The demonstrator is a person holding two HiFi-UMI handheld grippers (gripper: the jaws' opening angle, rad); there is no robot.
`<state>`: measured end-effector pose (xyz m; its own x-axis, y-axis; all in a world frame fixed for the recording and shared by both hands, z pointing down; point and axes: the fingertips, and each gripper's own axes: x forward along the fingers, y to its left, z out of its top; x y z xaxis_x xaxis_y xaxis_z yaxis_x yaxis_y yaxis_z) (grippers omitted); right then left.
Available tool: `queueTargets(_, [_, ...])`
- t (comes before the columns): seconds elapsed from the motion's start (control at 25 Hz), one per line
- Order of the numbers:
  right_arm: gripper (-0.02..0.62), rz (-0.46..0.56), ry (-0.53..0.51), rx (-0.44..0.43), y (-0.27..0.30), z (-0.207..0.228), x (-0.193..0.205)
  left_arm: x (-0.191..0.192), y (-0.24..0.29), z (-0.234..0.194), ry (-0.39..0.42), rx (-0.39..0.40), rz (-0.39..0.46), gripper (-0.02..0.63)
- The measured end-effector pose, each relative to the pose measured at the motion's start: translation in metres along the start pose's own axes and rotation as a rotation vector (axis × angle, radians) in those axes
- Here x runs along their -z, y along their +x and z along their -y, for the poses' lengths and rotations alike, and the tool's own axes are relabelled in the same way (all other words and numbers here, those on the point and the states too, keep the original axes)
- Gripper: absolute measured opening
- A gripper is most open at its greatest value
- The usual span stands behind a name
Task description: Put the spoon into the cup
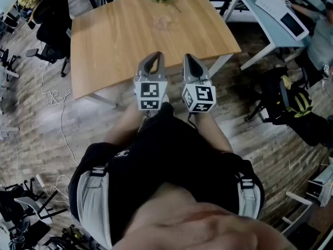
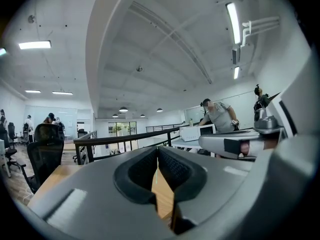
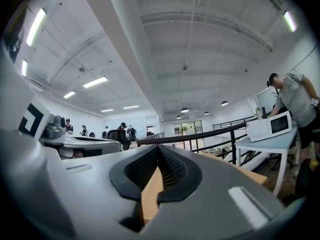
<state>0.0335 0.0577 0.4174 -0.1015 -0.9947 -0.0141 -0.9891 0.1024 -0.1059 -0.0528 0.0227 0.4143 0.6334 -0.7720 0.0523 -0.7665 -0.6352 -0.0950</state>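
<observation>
1. Head view: my left gripper (image 1: 155, 57) and right gripper (image 1: 189, 58) hang over the near edge of the square wooden counter (image 1: 109, 40). There's a faint glassy thing (image 1: 161, 21) mid-counter, and I can't tell if it's the cup.
2. Left gripper view: ribbed black jaws clenched, nothing between them.
3. Right gripper view: same deal, clenched on nothing.

Bright, even light falls from ceiling strip lamps (image 2: 233, 21); fisheye bending warps every edge, corners go black.
</observation>
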Motion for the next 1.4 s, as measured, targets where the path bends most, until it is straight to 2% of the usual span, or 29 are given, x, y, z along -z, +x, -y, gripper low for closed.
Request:
queueTargets(0.44, [0.000,-0.043,-0.006,-0.036,0.086,0.024,0.015,0.018,0.081,-0.043,-0.043,-0.023,-0.038,0.020])
queueTargets(1.04, [0.000,-0.094,0.016,-0.034,0.203,0.073,0.012,0.014,0.199,-0.094,-0.061,-0.019,-0.063,0.020])
queueTargets(1.4, [0.000,-0.128,-0.018,-0.051,0.266,0.096,0.014,0.016,0.267,-0.120,-0.101,-0.012,-0.058,0.020])
